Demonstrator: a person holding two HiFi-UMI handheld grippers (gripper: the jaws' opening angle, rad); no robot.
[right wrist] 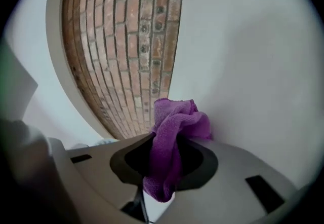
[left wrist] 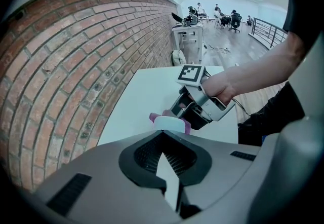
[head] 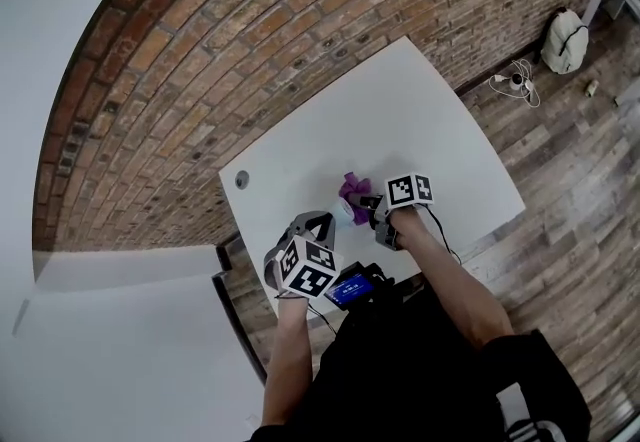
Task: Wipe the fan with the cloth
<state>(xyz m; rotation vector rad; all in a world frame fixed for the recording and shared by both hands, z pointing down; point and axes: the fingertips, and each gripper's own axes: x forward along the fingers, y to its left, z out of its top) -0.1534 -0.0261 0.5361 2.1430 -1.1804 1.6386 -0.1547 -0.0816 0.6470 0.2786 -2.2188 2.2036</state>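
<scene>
Over the white worktop (head: 420, 120), between brick wall (head: 220, 60) and wooden floor (head: 570, 160): left gripper (head: 322, 222) fingers clenched on the small fan (left wrist: 169, 123), right gripper (head: 368, 205) fingers grasping the purple cloth (right wrist: 177, 132) against it.

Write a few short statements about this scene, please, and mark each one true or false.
1. The right gripper is clamped on a purple cloth. True.
2. The left gripper has its jaws wide apart. False: they are closed on the fan.
3. The table is black. False: it is white.
4. A brick wall runs along one side of the table. True.
5. The cloth lies spread flat on the table. False: it hangs bunched between the right gripper's jaws.
</scene>
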